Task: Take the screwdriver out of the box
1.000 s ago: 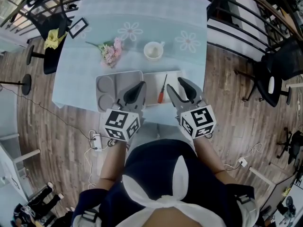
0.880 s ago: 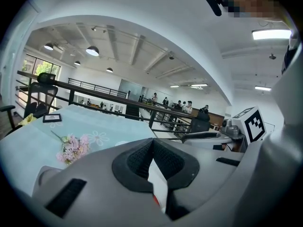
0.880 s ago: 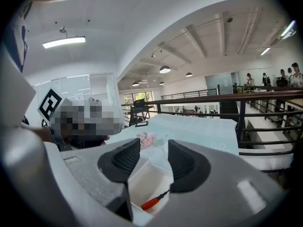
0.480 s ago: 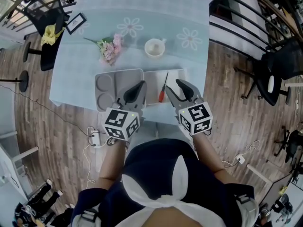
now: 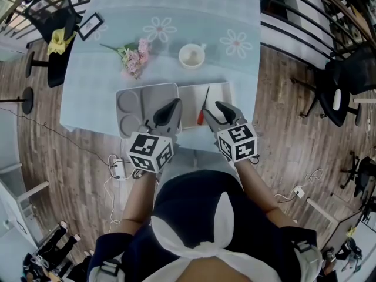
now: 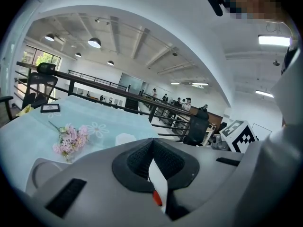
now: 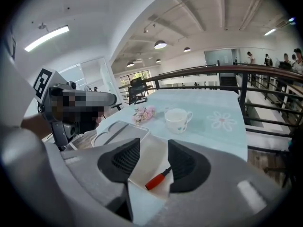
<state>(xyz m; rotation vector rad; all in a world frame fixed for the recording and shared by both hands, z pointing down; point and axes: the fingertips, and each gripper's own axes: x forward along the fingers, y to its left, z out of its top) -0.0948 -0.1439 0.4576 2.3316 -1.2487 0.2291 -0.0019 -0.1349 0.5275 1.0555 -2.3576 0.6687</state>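
A screwdriver (image 5: 200,118) with a red handle and a thin dark shaft lies in the shallow white box (image 5: 189,98) at the table's near edge. My right gripper (image 5: 212,110) is open, just right of the handle and above the box's near rim. In the right gripper view the red handle (image 7: 157,178) shows in the gap between the two pads, and nothing is held in that gripper (image 7: 154,146). My left gripper (image 5: 174,106) hovers over the seam between the grey tray and the box. Its pads meet at the tips (image 6: 152,143), and a bit of red handle (image 6: 156,198) shows below.
A grey compartment tray (image 5: 132,101) adjoins the box on the left. Farther back on the pale blue cloth are a white cup (image 5: 191,56), a bunch of pink flowers (image 5: 134,60) and a small picture frame (image 5: 89,26). Black chairs (image 5: 346,87) and railings flank the table.
My right gripper has drifted left and slightly forward, closer to the screwdriver's handle. The left gripper has barely moved.
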